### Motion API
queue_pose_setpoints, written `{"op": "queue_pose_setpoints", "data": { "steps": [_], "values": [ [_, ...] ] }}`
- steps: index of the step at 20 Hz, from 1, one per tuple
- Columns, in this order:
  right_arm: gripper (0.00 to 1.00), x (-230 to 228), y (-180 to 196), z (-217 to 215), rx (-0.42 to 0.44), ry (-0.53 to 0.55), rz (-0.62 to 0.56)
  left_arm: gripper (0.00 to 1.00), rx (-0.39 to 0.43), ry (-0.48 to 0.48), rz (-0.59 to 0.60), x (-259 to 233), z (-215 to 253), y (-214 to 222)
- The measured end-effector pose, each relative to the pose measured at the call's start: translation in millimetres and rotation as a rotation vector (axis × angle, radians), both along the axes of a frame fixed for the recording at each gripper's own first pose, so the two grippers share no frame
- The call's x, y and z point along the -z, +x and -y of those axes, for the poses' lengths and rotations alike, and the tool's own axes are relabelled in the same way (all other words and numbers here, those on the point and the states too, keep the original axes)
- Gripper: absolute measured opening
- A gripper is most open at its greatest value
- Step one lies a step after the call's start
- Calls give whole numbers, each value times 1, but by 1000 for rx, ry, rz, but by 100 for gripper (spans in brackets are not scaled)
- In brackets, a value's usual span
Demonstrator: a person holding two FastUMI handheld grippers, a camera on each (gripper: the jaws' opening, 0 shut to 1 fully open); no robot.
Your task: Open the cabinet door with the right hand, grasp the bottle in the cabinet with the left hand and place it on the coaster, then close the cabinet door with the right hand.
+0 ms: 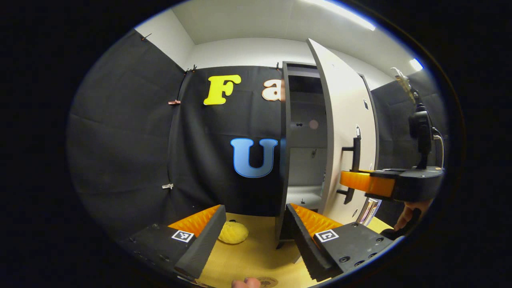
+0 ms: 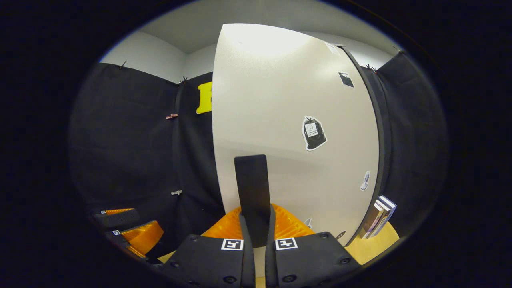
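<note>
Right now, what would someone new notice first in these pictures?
The white cabinet door stands partly open, and the right gripper is clamped on its dark handle. In the left gripper view, the left gripper hangs open above the wooden table, facing the dark cabinet, with a yellow ball near its left finger.

Light comes from ceiling strip lamps (image 1: 344, 14) at the upper right of the left gripper view, burnt out to plain white. In the right gripper view the cabinet door (image 2: 288, 120) carries a wide glare patch near its top centre and dims toward its lower edge. The cabinet interior (image 1: 306, 132) is shadowed, with a faint pinkish flare spot mid-frame. Both views bow straight edges strongly toward the rim, where brightness falls off. Focus is fairly sharp throughout; the near gripper fingers (image 2: 256, 240) are slightly soft.
</note>
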State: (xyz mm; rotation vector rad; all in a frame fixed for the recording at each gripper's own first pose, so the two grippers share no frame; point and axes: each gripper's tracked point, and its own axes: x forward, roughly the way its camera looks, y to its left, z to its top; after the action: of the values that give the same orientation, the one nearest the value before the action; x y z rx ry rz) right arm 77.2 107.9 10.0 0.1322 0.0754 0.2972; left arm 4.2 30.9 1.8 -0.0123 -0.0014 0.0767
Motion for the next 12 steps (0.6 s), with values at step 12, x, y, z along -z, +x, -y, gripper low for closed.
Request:
{"op": "queue_pose_setpoints", "data": {
  "steps": [12],
  "values": [
    [13, -6, -65, 95, 44, 7, -4, 94, 107, 21, 10, -10, 95, 12]
  ]
}}
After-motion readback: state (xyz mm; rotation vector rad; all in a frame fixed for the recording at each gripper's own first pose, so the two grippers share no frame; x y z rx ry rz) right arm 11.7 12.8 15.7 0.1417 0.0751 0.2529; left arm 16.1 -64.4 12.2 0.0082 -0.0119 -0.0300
